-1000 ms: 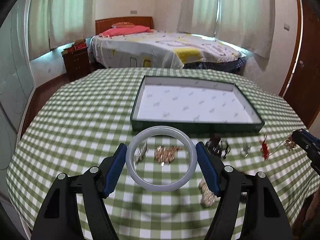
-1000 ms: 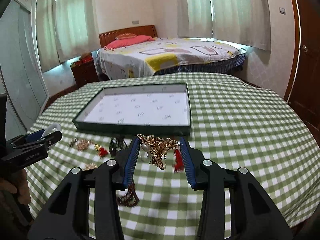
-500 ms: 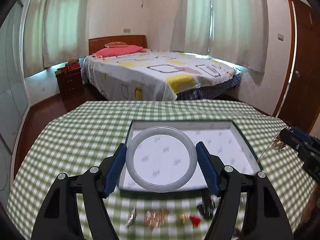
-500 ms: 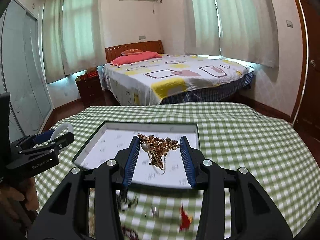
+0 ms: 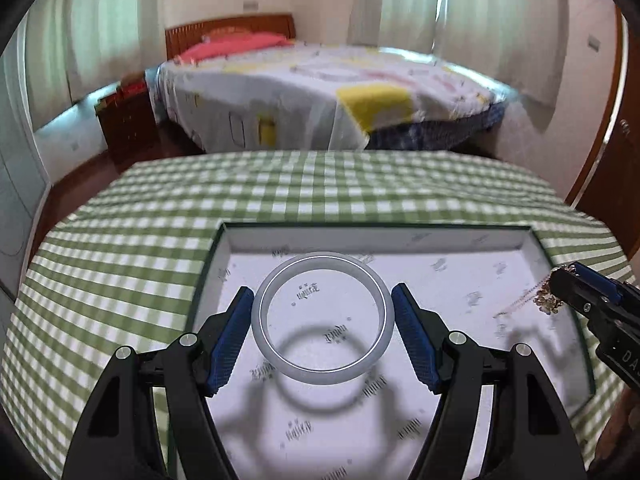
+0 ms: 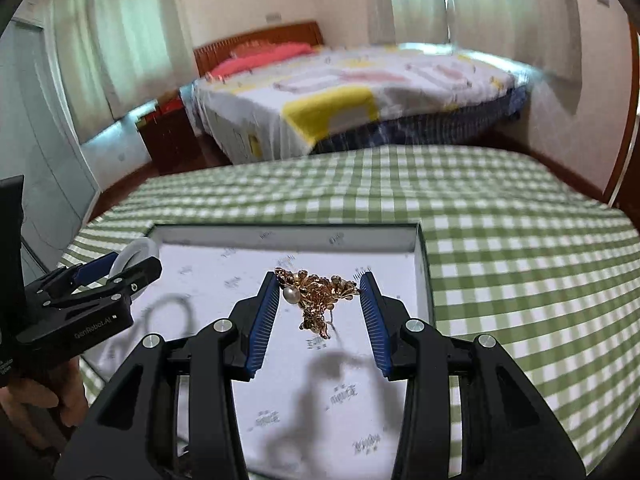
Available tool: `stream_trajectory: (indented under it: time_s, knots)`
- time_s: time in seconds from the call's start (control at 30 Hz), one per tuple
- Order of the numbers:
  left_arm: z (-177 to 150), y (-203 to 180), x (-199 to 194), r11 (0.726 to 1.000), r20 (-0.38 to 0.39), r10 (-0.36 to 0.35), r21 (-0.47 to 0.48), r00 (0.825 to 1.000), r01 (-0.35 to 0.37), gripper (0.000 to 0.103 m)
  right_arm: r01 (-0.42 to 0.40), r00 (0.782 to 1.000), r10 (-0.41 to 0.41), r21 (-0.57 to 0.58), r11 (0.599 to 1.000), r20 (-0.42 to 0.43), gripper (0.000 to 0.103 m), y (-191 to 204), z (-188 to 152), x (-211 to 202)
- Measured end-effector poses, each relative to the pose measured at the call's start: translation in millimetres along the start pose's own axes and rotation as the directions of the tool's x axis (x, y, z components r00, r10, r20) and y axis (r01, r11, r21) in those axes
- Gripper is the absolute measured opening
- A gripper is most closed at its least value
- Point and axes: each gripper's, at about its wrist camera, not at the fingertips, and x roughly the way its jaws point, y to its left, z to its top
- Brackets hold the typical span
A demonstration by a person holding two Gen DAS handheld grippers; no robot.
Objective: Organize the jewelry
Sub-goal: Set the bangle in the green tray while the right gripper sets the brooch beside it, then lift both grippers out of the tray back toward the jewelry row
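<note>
Hovering over the tray [image 5: 224, 240], the left gripper [image 5: 322, 322] clamps the pale bangle [image 5: 280, 364] flat between its pads — to its right, the right gripper [image 6: 320, 300] pinches a gold pearl cluster [image 6: 316, 292], chain dangling.

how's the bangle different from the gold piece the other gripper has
The bangle is one smooth, pale, plain ring; the gold piece is a tangled cluster with a pearl. The bangle spans wide jaws; the gold piece sits between narrower ones. Both hang, gripped, above the white-lined tray.
</note>
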Motion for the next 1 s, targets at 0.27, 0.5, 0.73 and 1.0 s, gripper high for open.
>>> stream_trajectory:
  time_s: [0.27, 0.5, 0.73, 1.0]
  knots:
    - [1.9, 3.6, 35.6, 1.000, -0.139, -0.001, -0.023, 0.990, -0.002, 0.069, 0.011, 0.994, -0.010, 0.011, 1.000, -0.105, 0.041, -11.0, 4.1, 42.0]
    - [-1.7, 7.2, 30.5, 1.000, -0.143, 0.008, -0.029, 0.990, -0.012, 0.078, 0.014, 0.994, -0.014, -0.003, 1.000, -0.111, 0.054, -7.7, 5.8, 44.3]
    - [1.6, 5.5, 30.2, 0.999, -0.127, 0.026, -0.017, 0.992, -0.028, 0.079, 0.013, 0.996, -0.013, -0.003, 1.000, -0.087, 0.055, -8.5, 7.4, 38.2]
    - [-1.6, 7.2, -22.7, 0.999, 0.015, -0.004, -0.047, 1.000, 0.005, 0.079, -0.008, 1.000, 0.008, 0.004, 1.000, 0.010, 0.055, -0.9, -1.9, -15.7]
